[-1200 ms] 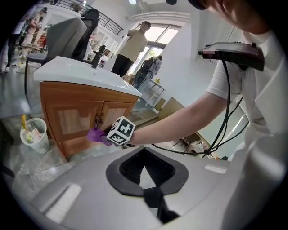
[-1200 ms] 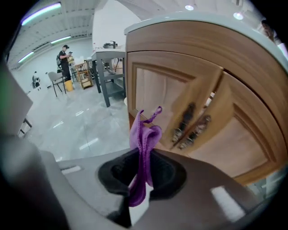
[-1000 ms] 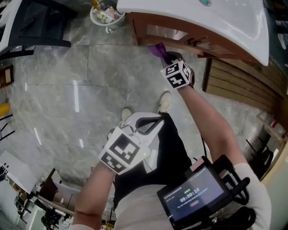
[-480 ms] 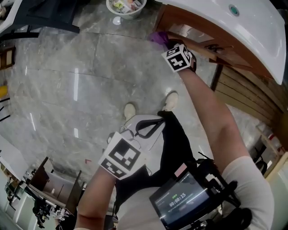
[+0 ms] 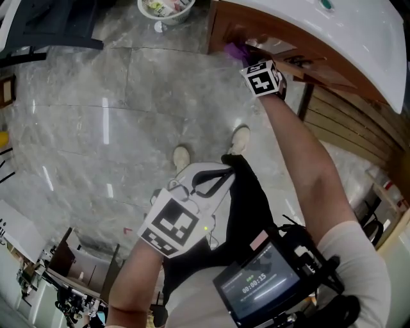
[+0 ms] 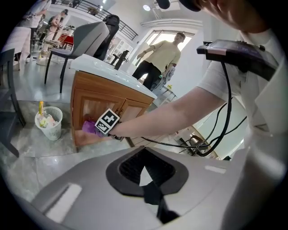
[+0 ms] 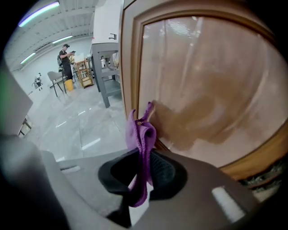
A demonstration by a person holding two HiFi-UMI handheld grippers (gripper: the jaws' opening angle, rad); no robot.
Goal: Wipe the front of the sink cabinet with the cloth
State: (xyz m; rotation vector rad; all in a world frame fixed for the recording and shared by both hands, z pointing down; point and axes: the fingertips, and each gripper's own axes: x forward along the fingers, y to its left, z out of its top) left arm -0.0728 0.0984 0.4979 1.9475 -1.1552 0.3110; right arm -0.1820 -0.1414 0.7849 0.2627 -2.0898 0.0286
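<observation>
The wooden sink cabinet (image 5: 221, 29) stands under a white basin (image 5: 365, 32) at the top of the head view. My right gripper (image 5: 246, 59) is shut on a purple cloth (image 5: 233, 49), whose free end touches the cabinet front near its left edge. In the right gripper view the cloth (image 7: 143, 134) hangs folded out of the jaws of my right gripper (image 7: 143, 168) against the glossy door panel (image 7: 211, 90). My left gripper (image 5: 213, 178) is held low near the person's waist, shut and holding nothing. The left gripper view shows the cloth (image 6: 89, 127) low on the cabinet (image 6: 92, 96).
A white waste bin (image 5: 165, 9) with rubbish stands on the marble floor left of the cabinet. Slatted wood panelling (image 5: 346, 122) runs to the cabinet's right. The person's shoes (image 5: 182, 157) are below. Another person (image 6: 159, 58) stands behind the cabinet, chairs (image 6: 87, 38) beyond.
My right gripper has carried the cloth to the right and closer in against the cabinet front. The left gripper has stayed near the waist.
</observation>
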